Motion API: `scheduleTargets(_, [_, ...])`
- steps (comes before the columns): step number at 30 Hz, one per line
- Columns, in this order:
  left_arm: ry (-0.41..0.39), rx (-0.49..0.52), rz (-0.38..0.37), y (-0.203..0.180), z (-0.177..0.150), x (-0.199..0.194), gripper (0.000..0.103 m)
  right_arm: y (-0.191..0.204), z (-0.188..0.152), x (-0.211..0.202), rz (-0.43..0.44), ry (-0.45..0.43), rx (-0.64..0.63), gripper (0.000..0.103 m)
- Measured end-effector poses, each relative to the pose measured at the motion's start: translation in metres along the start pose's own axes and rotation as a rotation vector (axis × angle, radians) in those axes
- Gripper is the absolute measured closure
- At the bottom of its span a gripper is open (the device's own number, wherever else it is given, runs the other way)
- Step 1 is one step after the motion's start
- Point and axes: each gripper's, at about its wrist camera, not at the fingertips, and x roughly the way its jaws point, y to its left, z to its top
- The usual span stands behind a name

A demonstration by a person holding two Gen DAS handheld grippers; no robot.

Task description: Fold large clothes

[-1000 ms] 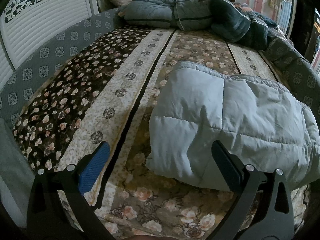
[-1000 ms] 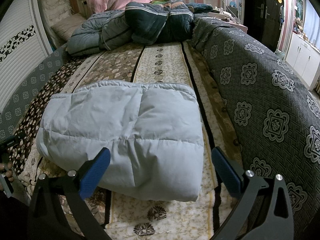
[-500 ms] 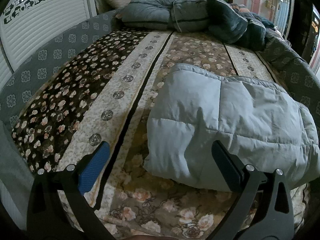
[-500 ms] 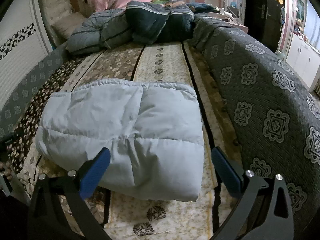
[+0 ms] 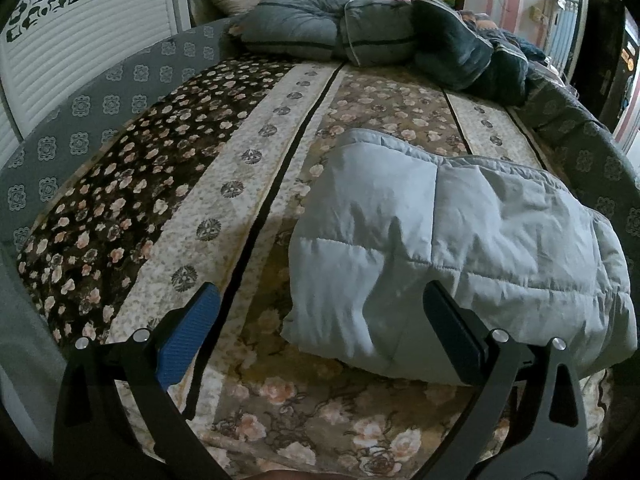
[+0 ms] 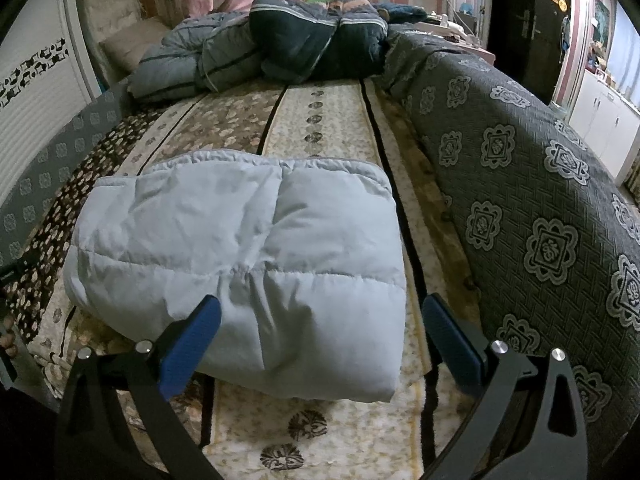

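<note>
A pale blue puffy jacket [image 6: 240,264] lies folded into a thick rectangular bundle on a bed [image 6: 328,120] covered by a floral striped spread. It sits toward the near end of the bed, with a heap of dark quilts [image 6: 280,48] far off at the head.

The left hand-held gripper [image 5: 320,332] hovers at the bundle's near left corner, jaws spread wide and empty. The right hand-held gripper [image 6: 320,336] hovers over the near right edge, also spread and holding nothing.

The fold looks finished or nearly so. The main risk now is the padding itself: puffy filling tends to spring back, so the top layer may lift and the bundle may slowly open if nothing presses it flat. A gripper brushing the near edge could drag the slippery shell and skew the layers. A pinch that catches only the top layer would probably peel the fold apart rather than move the whole bundle.
</note>
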Motion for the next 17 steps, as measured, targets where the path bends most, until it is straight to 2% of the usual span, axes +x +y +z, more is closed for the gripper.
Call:
scheduleTargets(12, [0.012,0.007,0.011,-0.0022,0.0,0.0023,0.003,0.0014,-0.0003,0.0011,-0.003,0.004,0.001,0.002])
scheduleTargets(17, [0.041,0.012,-0.021,-0.0035,-0.0012,0.0064,0.003,0.0016,0.0005,0.0008,-0.001,0.005,0.001,0.002])
